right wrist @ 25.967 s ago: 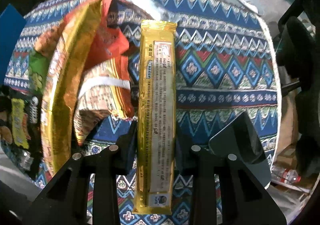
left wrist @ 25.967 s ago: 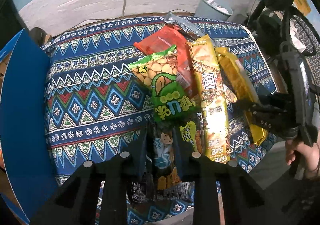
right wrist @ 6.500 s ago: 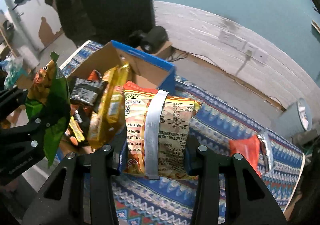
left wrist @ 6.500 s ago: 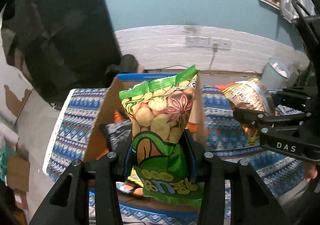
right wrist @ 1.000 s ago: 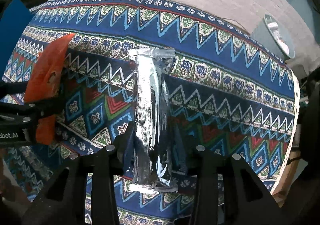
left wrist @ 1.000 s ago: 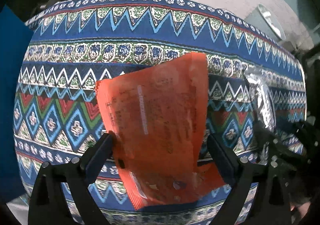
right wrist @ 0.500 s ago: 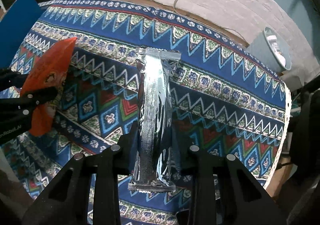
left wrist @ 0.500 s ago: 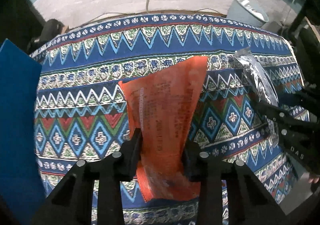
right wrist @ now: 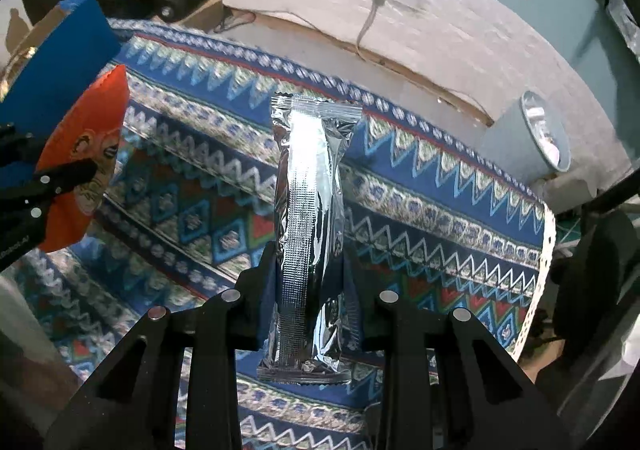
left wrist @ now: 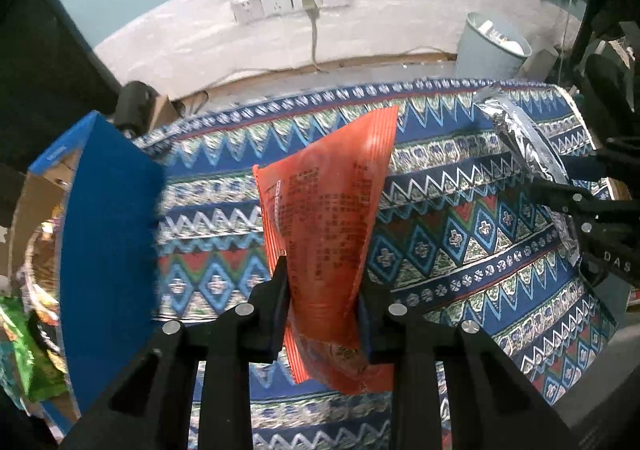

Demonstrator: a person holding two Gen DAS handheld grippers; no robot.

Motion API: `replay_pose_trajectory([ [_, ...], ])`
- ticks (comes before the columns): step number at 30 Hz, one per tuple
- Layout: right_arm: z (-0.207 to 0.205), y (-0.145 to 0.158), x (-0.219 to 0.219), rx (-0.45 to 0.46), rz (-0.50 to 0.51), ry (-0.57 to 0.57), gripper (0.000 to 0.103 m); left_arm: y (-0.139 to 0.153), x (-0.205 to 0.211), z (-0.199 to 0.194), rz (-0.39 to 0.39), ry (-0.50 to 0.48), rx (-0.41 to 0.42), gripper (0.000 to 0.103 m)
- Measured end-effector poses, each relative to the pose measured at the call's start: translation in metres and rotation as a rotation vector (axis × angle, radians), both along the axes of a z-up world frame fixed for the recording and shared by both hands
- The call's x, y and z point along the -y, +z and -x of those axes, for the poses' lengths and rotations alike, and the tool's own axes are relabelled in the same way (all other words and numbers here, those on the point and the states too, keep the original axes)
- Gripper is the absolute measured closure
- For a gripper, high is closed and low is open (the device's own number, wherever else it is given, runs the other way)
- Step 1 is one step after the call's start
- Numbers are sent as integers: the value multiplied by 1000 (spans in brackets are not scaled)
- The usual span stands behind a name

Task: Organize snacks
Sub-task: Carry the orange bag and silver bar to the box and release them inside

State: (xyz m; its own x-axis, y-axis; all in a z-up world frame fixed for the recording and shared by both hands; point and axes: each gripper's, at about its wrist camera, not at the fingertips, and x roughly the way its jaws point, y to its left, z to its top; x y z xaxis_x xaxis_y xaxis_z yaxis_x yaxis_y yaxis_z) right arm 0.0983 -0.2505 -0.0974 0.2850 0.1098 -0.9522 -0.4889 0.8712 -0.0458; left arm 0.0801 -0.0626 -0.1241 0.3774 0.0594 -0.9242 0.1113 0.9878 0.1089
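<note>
My left gripper (left wrist: 322, 300) is shut on an orange snack packet (left wrist: 326, 210) and holds it above the patterned tablecloth (left wrist: 460, 250). My right gripper (right wrist: 310, 282) is shut on a long silver foil packet (right wrist: 310, 190), also lifted off the cloth. The silver packet also shows in the left wrist view (left wrist: 524, 142), and the orange packet in the right wrist view (right wrist: 86, 154). A blue cardboard box (left wrist: 104, 234) stands at the left with a green snack bag (left wrist: 28, 362) and other snacks inside.
A grey waste bin (left wrist: 490, 46) stands on the floor behind the table's far right corner. Wall sockets (left wrist: 288, 2) with a plugged cable are on the white wall strip. The table's right edge (right wrist: 540, 282) drops off near dark chairs.
Both grippers have lifted their packets off the cloth and tilted up, so the wall and box now show. The box is closer at the left.
</note>
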Motion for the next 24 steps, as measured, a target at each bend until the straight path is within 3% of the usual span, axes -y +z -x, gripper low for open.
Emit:
replay_pose_trajectory([
  [10, 7, 43, -35, 37, -74, 50, 74, 50, -21, 22, -122, -17, 146, 75],
  [24, 22, 94, -120, 73, -159, 176, 74, 96, -79, 45, -105, 54, 222, 75],
])
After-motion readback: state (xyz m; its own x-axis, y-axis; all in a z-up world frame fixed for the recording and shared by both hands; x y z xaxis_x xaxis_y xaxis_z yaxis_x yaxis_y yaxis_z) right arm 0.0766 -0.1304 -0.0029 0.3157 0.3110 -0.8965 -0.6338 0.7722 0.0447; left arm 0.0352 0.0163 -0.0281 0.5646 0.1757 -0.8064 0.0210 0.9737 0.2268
